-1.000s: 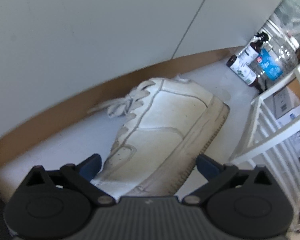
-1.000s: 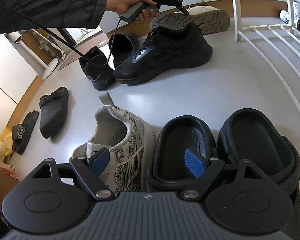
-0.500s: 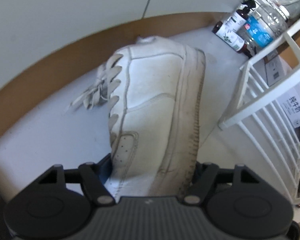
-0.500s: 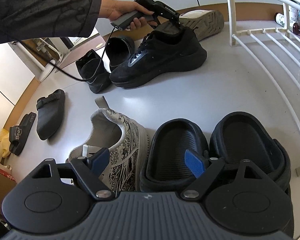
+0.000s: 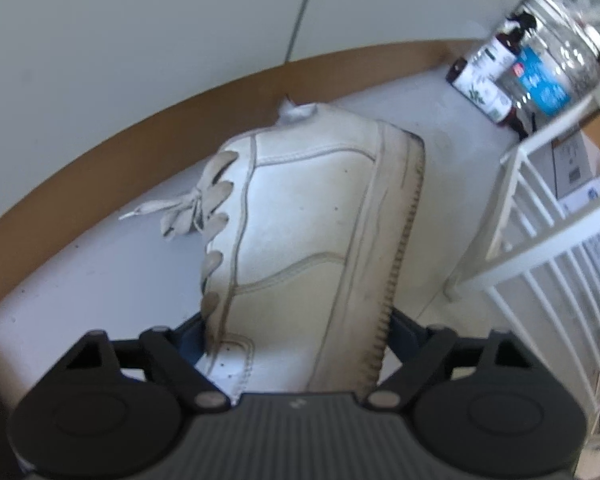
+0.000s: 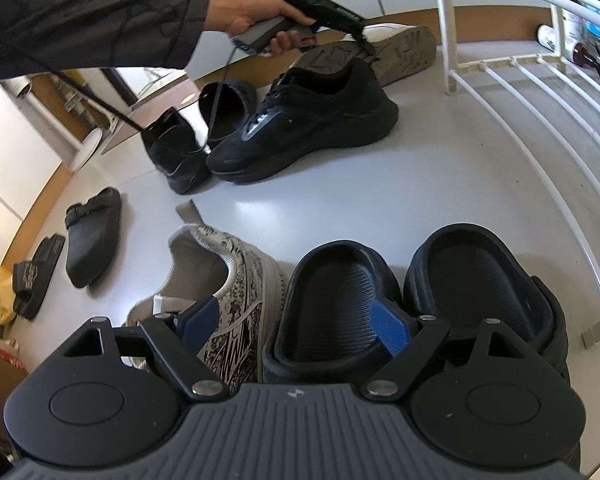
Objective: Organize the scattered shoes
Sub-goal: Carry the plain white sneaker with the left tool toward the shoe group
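A white sneaker lies on its side on the pale floor by the wall. My left gripper has it between the jaws, one pad on the laced upper and the other against the sole, and the jaws are closing on it. In the right wrist view a person's hand holds that left gripper over the white sneaker's dirty sole. My right gripper hangs open above a patterned grey sneaker and a black clog, gripping neither. A second black clog sits to its right.
A black sneaker, a black shoe and a dark slipper stand mid-floor. Two black sandals lie at the left. A white wire rack stands on the right. Bottles stand by the wall.
The left gripper has moved in over the white sneaker and its jaws have narrowed from wide apart to touching both its sides. The right gripper has stayed still.
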The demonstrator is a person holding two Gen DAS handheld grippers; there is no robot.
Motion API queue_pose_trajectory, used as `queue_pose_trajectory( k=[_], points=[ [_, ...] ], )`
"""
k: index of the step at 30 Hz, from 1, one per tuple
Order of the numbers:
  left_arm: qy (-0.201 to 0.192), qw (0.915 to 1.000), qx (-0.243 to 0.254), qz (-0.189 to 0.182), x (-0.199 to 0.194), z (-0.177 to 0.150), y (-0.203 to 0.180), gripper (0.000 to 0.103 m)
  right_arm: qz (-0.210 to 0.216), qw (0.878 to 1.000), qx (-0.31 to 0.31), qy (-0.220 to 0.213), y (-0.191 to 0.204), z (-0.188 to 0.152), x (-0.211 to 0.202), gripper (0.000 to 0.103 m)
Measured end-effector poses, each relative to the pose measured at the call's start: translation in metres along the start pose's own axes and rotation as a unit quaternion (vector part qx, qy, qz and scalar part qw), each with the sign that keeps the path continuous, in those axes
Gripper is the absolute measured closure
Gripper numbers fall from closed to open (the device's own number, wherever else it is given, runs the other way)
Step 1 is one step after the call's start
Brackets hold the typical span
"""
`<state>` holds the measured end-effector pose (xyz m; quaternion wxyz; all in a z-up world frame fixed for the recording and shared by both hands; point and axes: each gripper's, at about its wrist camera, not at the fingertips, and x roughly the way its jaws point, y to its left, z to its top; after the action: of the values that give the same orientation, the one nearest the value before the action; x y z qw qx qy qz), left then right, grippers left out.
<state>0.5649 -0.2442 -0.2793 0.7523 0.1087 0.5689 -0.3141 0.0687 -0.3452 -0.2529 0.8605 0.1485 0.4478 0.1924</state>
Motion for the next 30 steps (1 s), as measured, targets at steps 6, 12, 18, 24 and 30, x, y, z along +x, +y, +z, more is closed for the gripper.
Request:
queue_pose_trajectory(
  k=[6,12,18,24,30],
  points=[
    [-0.023,0.9989,0.003,0.041,-0.019,0.0,-0.004,0.021,0.005,1.0,0.003,-0.007,0.006,-0.005,-0.006,0.017],
    [-0.015,0.9985,0.015,0.051,-0.051,0.004,-0.008,0.021,0.008,1.0,0.012,-0.018,0.009,-0.009,-0.015,0.017],
    [-0.02,0.9979,0.006,0.062,-0.092,-0.019,-0.005,0.022,0.017,0.999,0.023,-0.031,0.019,-0.014,-0.026,0.017],
    [-0.032,0.9974,-0.005,0.065,-0.142,-0.06,-0.006,0.022,0.023,0.999,-0.001,-0.047,0.037,-0.016,-0.04,0.017],
    [-0.041,0.9969,-0.013,0.065,-0.195,-0.11,-0.007,0.022,0.022,0.997,-0.028,-0.068,0.051,-0.011,-0.054,0.017]
  ],
)
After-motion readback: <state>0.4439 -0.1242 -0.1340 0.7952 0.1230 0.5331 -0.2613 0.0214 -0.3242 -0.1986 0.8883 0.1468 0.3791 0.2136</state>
